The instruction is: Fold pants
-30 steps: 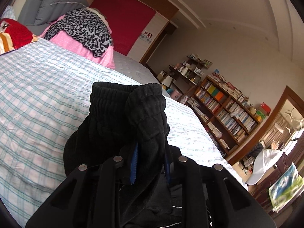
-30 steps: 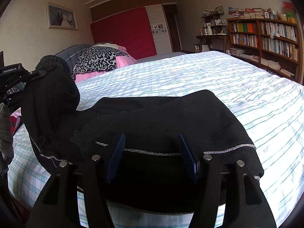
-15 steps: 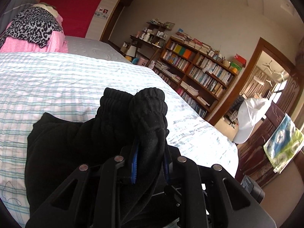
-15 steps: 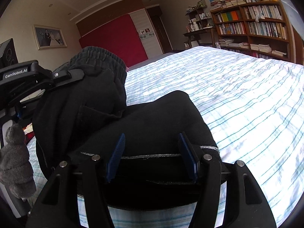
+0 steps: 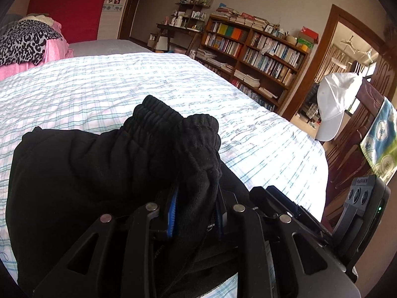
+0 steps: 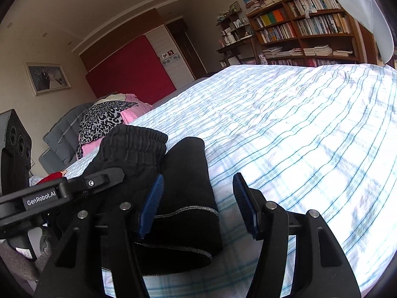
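Centrally, pants (image 5: 94,173): black, bunched on the near part of the bed (image 5: 129,79), ribbed elastic waistband (image 5: 173,124) lifted in a hump above the rest. Left gripper (image 5: 196,206): jaws narrow, blue pads clamped on a fold of cloth just below the waistband; in the right wrist view it (image 6: 104,177) comes in from the left edge and lies against the raised cloth. Right gripper (image 6: 198,203): jaws parted about halfway, pads touching nothing; the left pad stands over the pants' right edge, the right pad over bare sheet. Hem: a thin silver trim line (image 6: 193,208) runs across the cloth between the right gripper's fingers, and the pants' right edge ends just inside that gap. Sheet: white with thin blue-green stripes, lightly creased, bare from the pants rightward to the far side and onward to the foot of the bed. Bed edges: the right corner drops off near a dark wooden chair (image 5: 352,134) carrying a white cap (image 5: 335,104) and a blue-green towel (image 5: 382,139); the near edge lies under the grippers. Head end, well apart from the pants: pink pillow (image 6: 134,110) with a leopard-print cloth (image 6: 104,119) over it, a grey headboard (image 6: 62,136), a small red item (image 6: 53,176) close to the left gripper. Beyond the bed: bookshelf (image 5: 255,49) full of books, a red wall panel (image 6: 129,67), a framed picture (image 6: 47,78), an open doorway (image 5: 347,57).
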{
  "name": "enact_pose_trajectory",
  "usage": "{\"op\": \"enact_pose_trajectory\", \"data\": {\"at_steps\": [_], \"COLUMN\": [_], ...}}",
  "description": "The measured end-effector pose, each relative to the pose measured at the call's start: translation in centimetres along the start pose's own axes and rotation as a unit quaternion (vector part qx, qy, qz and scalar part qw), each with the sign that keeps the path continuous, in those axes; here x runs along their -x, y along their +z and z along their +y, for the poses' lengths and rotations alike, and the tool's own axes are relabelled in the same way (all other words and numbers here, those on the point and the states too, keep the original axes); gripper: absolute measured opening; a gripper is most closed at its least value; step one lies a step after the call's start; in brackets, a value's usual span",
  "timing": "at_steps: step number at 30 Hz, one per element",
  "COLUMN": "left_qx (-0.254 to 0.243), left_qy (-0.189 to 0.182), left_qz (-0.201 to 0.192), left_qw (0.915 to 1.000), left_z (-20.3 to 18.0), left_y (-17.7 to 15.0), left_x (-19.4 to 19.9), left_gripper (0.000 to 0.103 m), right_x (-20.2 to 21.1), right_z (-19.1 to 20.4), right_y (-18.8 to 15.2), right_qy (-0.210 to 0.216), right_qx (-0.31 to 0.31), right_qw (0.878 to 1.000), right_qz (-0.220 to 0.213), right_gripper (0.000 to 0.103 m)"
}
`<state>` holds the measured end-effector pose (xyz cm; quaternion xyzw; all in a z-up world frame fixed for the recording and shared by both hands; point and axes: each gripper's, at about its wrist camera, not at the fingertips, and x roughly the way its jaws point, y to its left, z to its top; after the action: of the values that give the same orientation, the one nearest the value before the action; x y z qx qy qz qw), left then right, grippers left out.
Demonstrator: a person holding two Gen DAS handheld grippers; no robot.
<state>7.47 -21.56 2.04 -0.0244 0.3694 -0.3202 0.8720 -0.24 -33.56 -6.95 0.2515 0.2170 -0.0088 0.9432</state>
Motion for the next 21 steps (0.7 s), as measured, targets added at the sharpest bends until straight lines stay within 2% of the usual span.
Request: {"op": "enact_pose_trajectory", "data": {"at_steps": [2,4,5,6,7,9,12,16,21], "left_qx": [-0.001,-0.002,-0.003,-0.003,0.000,-0.002,-0.022,-0.024,0.003], "left_qy": [0.005,0.003,0.003,-0.007,-0.025,-0.049,-0.064,-0.056,-0.026], "left_qz": [0.006,0.013,0.013,0.012,0.011,0.011,0.006,-0.019,-0.056], "left_qw": [1.0000,0.9999,0.9999,0.9999,0.9996,0.9987,0.9977,0.9980,0.9981], "left_z": [0.1,0.1,0.1,0.0,0.1,0.1,-0.6,0.1,2.9], "left_y": [-0.3,-0.5,-0.7,-0.8,-0.9,-1.3,-1.8,-2.0,-1.0], "left_x": [-0.3,-0.4,-0.3,-0.1,0.3,1.5,2.8,4.8,6.5], "left_gripper": [0.032,0.033,0.038,0.044,0.054,0.055,0.056,0.056,0.057], "right_x": [0.3,0.5,0.6,0.7,0.7,0.8,0.8,0.6,0.6], "right_z": [-0.1,-0.1,-0.1,-0.1,-0.1,0.0,0.3,0.5,1.6], "right_y": [0.1,0.3,0.3,0.4,0.6,0.9,1.0,1.1,0.9], "right_qy": [-0.001,-0.001,-0.001,0.000,0.001,0.005,0.017,0.038,0.059], "right_qx": [0.003,0.002,0.002,0.003,0.004,0.004,0.002,-0.013,-0.016], "right_qw": [1.000,1.000,1.000,1.000,1.000,1.000,1.000,0.999,0.998], "right_qz": [-0.003,-0.005,-0.006,-0.006,-0.006,-0.006,-0.001,0.013,0.020], "right_gripper": [0.060,0.060,0.060,0.060,0.060,0.060,0.060,0.060,0.060]}}
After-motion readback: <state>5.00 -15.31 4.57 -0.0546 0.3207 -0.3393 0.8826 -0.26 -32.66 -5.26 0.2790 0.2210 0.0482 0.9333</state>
